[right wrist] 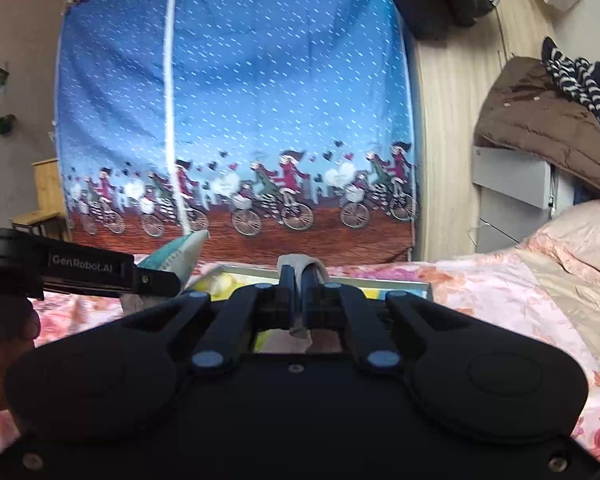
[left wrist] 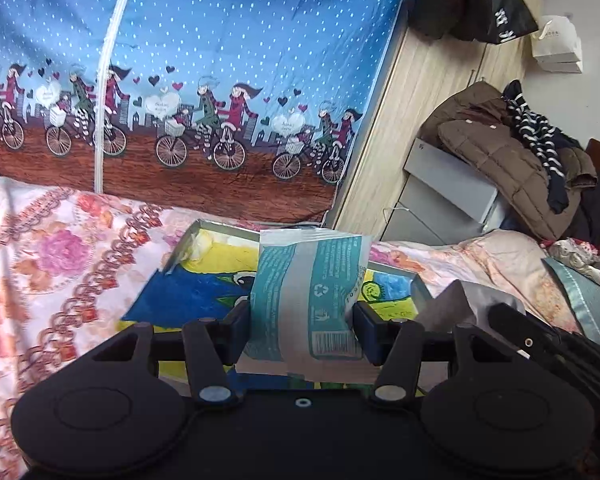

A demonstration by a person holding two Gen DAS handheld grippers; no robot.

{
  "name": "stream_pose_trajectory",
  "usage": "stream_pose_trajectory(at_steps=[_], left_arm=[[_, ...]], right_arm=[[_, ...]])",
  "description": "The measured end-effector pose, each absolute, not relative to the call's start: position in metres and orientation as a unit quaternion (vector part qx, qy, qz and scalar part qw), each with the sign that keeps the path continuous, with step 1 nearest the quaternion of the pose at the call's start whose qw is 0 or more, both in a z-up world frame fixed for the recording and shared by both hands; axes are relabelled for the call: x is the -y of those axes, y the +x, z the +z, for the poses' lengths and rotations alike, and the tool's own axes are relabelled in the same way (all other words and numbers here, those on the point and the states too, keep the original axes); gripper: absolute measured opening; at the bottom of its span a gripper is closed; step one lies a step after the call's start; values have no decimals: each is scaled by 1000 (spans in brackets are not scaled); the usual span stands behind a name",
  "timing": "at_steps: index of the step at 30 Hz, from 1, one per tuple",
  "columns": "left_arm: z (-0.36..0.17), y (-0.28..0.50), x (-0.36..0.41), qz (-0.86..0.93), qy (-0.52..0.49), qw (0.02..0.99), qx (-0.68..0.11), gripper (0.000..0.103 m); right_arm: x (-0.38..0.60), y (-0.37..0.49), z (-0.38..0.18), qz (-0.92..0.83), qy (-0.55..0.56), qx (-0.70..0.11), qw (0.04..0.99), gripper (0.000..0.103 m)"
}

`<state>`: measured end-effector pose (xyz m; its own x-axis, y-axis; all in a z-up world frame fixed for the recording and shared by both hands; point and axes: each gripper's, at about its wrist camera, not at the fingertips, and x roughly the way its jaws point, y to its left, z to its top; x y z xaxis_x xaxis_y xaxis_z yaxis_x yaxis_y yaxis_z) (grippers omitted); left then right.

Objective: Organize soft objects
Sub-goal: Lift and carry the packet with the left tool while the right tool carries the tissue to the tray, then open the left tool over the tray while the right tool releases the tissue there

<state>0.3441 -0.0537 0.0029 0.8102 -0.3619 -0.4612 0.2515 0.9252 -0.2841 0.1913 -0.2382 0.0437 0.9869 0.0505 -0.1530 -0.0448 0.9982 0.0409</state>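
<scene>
Midway through sorting, by the look of it. Left gripper (left wrist: 302, 322) half open, clamping teal tissue pack (left wrist: 310, 292) above painted tray (left wrist: 188, 304) on bed (left wrist: 60, 264). Right gripper (right wrist: 298, 292) fully closed, pinching grey cloth (right wrist: 302, 266). Neither item set down yet. Left view alone shows tray's picture; right view alone shows wooden stool (right wrist: 46, 196) at 9 o'clock.

A shallow tray (left wrist: 204, 226) lies on the bedspread (left wrist: 60, 264) at centre frame, just before the fabric wardrobe (left wrist: 220, 60). Between the left gripper's (left wrist: 302, 320) fingers stands a tissue pack (left wrist: 312, 280), above the tray. At right — a coat (left wrist: 496, 152) heaped on a cabinet (left wrist: 448, 184); bags (left wrist: 496, 4) hang upper right.
</scene>
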Motion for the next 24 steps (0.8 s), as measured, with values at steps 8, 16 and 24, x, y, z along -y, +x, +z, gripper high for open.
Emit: stream_pose_trajectory(at_steps=[8,16,24], left_arm=[[-62,396,73,-126,-122,928,-328,57],[-74,414,87,-113,-95,919,-366,57],[-62,403,81,-112,-115,914,-372,75]], right_arm=[[270,250,-9,-22,56,-135,989,0],[283,267,-56,-26,94,-199,975,4],[282,264,-39,-11,85,-233,969,53]])
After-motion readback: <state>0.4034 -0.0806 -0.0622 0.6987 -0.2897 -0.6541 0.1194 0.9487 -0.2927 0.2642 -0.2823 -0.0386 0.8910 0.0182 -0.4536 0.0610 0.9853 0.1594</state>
